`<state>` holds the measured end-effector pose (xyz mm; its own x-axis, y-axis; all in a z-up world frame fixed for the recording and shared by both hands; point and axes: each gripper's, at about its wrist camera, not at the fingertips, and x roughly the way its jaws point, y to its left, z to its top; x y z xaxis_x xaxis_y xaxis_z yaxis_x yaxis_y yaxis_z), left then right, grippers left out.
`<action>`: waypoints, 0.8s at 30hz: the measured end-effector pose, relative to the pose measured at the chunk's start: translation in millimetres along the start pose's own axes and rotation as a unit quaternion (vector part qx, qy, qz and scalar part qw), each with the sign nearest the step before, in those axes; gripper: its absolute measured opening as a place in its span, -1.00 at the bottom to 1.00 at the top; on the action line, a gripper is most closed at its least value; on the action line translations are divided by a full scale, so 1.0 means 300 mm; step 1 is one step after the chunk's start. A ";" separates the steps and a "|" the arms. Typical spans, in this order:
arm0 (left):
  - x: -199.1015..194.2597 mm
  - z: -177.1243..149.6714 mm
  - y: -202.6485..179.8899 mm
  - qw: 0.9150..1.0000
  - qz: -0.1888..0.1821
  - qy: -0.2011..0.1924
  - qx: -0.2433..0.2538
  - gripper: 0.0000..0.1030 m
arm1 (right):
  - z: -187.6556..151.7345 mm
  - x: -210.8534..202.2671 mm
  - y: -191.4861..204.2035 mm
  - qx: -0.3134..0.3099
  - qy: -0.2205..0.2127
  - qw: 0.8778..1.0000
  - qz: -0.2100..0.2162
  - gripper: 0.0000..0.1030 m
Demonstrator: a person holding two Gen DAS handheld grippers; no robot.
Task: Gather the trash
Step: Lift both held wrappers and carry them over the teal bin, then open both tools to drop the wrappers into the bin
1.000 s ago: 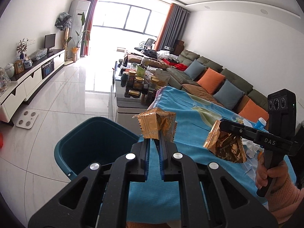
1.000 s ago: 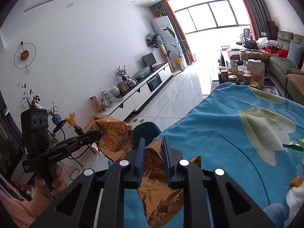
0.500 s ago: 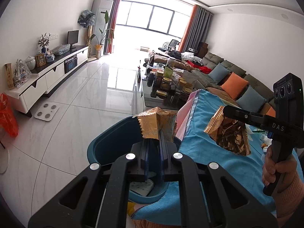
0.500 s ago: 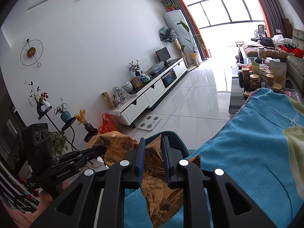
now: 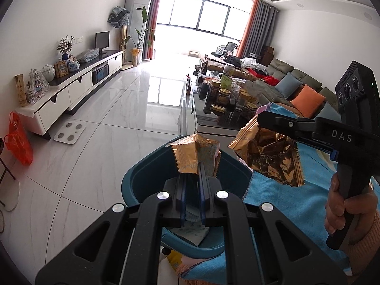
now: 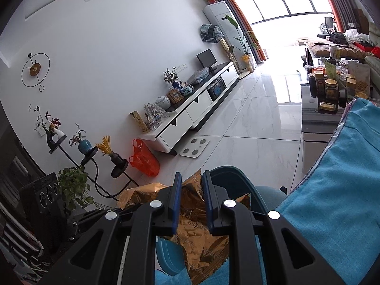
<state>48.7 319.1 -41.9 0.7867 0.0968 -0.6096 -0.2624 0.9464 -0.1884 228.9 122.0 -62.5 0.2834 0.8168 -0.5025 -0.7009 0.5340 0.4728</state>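
Carrying two wrappers to the bin

Left gripper (image 5: 191,178) is clamping a small crinkled gold foil wrapper (image 5: 194,153), jaws nearly together on it. Wrapper is hanging over the dark teal plastic bin (image 5: 147,178), roughly above its open mouth. Some pale paper is already lying inside the bin.

Right gripper (image 6: 192,185) is clamping a larger crumpled gold-and-brown foil wrapper (image 6: 201,237); jaws are standing a bit wider because the foil is bunched between the pads. From the left wrist view this wrapper is sitting over the bin's right rim and the edge of the bright blue cloth (image 6: 332,190) covering the table, so my read is it is not fully over the opening.

How I'd do the drop:
- Left one is looking ready; lowering slightly before releasing, since light foil drifts.
- Right one is needing more travel toward the bin centre first, otherwise it risks landing on the cloth or the rim.
- Opening wide and checking that the foil is not sticking to a pad.
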 end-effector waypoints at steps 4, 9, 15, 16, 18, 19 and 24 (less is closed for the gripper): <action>0.033 0.002 0.001 1.000 0.007 0.005 -0.001 -0.83 | 0.002 0.043 -0.005 0.007 0.007 1.000 -0.001 -0.67; 0.088 0.006 0.003 1.000 0.014 0.012 -0.004 -0.83 | 0.000 0.096 -0.008 0.014 0.022 1.000 -0.005 -0.66; 0.171 0.005 0.009 0.999 0.015 0.029 -0.016 -0.81 | 0.000 0.143 -0.013 0.022 0.041 0.999 -0.008 -0.52; 0.183 0.004 0.015 0.999 0.012 0.031 -0.021 -0.81 | 0.000 0.146 -0.014 0.023 0.042 0.999 -0.009 -0.45; 0.218 0.003 0.028 0.999 0.007 0.035 -0.031 -0.74 | 0.000 0.149 -0.020 0.026 0.043 0.999 -0.012 -0.41; 0.232 -0.002 0.035 0.999 0.005 0.037 -0.037 -0.73 | -0.001 0.149 -0.026 0.031 0.044 0.998 -0.012 -0.41; 0.283 -0.025 0.066 0.997 -0.002 0.046 -0.057 -0.49 | -0.004 0.131 -0.049 0.043 0.040 0.998 -0.013 -0.40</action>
<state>106.1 343.7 -103.2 0.7352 0.0602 -0.6752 -0.3258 0.9049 -0.2740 249.5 145.8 -90.2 0.2453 0.7835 -0.5709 -0.6343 0.5751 0.5167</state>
